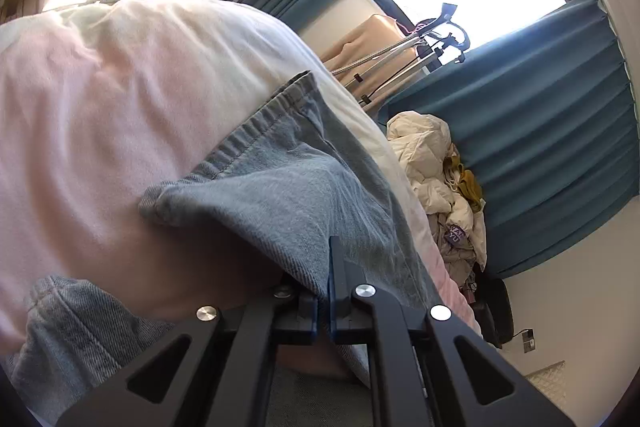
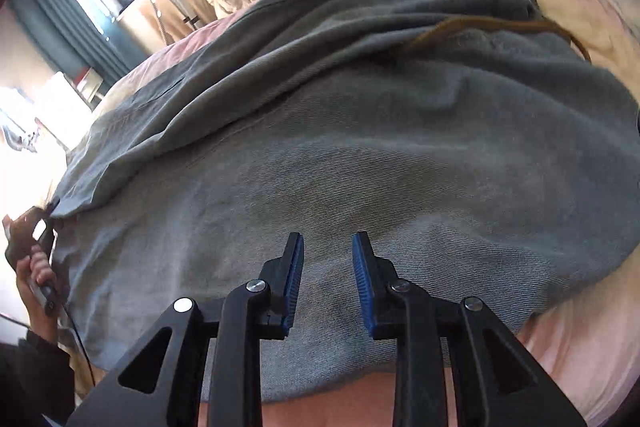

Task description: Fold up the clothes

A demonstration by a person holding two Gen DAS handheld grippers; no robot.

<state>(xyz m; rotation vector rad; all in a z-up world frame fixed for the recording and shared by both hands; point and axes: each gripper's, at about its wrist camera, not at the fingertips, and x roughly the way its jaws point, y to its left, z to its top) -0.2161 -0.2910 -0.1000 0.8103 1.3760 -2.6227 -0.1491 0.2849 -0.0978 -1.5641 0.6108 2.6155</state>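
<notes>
In the left wrist view, much of the grey-blue denim garment (image 1: 280, 187) is lying out of sight: its near end is running under the black left gripper (image 1: 324, 291), and a second denim fold (image 1: 68, 331) is being cut off at the lower left edge. The garment is lying on the pale pink bed sheet (image 1: 100, 107), its stitched hem reaching toward the far side, where a cream quilted jacket (image 1: 432, 167) is piled before the teal pleated curtain (image 1: 540, 127). The left gripper's jaws are pressing together on a raised fold of the denim, with cloth draping over one finger. In the right wrist view the same garment (image 2: 360, 147) is spreading broadly across the bed, its long axis running from near to far, and its far end is blurring into shadow; a thin brown cord (image 2: 500, 27) is lying across it. The black right gripper (image 2: 327, 247) with blue pads is hovering over the near part of the denim, jaws partly apart, nothing between them. At the left edge a hand (image 2: 36, 275) is holding the other tool, only partly visible.
</notes>
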